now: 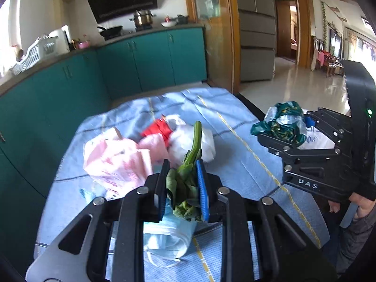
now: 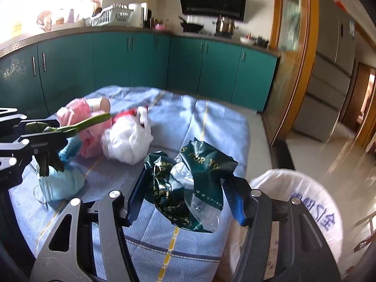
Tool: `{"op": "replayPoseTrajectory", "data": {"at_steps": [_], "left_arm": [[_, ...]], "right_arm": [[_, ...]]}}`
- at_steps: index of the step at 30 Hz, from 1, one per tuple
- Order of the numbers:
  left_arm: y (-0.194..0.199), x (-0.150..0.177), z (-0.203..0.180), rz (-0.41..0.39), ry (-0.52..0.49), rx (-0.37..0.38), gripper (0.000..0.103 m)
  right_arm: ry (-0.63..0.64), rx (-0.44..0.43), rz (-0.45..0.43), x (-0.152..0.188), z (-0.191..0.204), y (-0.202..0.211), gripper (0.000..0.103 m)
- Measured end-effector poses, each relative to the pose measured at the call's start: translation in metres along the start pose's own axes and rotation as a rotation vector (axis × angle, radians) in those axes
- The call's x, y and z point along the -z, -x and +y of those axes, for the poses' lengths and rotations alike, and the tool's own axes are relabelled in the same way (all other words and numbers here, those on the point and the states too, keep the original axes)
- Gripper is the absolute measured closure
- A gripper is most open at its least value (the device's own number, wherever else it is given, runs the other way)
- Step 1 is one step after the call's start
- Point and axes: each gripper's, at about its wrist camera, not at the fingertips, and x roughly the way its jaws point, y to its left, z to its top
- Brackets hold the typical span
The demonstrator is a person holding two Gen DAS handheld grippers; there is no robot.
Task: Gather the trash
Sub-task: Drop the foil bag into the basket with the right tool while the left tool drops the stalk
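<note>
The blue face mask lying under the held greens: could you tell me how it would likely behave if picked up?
The face mask looks crumpled and thin, so probably floppy and very light. Its loose ear loop might dangle or snag on the tablecloth.

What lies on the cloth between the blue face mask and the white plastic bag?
In the right wrist view, only bare blue cloth separates the face mask from the white plastic bag; nothing else sits there.
</note>
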Motion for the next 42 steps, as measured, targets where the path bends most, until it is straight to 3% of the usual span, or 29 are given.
{"op": "replayPoseTrajectory", "data": {"at_steps": [5,10,20,25,32,37,42], "left_arm": [[0.02,-0.002,0.013,-0.063,0.027,-0.051,0.079],[0.03,-0.005,0.021,-0.102,0.052,-0.056,0.079],[0.028,-0.002,0.028,-0.086,0.069,-0.057,0.079],[0.029,-0.002,0.031,-0.087,0.081,-0.063,0.079],[0.027,-0.001,0.036,-0.086,0.092,-0.068,0.079],[0.027,0.0,0.038,-0.083,0.096,-0.062,0.079],[0.025,0.001,0.038,-0.078,0.1,-0.052,0.079]], "right_arm": [[0.006,0.014,-0.081,-0.005,0.003,0.013,0.043],[-0.04,0.018,-0.127,-0.006,-0.006,0.022,0.043],[-0.047,0.005,-0.139,-0.005,-0.005,0.025,0.043],[-0.083,0.042,-0.17,-0.005,-0.014,0.032,0.043],[-0.229,0.232,-0.216,0.0,-0.059,0.051,0.043],[-0.382,0.402,-0.097,0.02,-0.107,0.048,0.043],[-0.463,0.552,0.005,0.039,-0.131,0.046,0.043]]}}
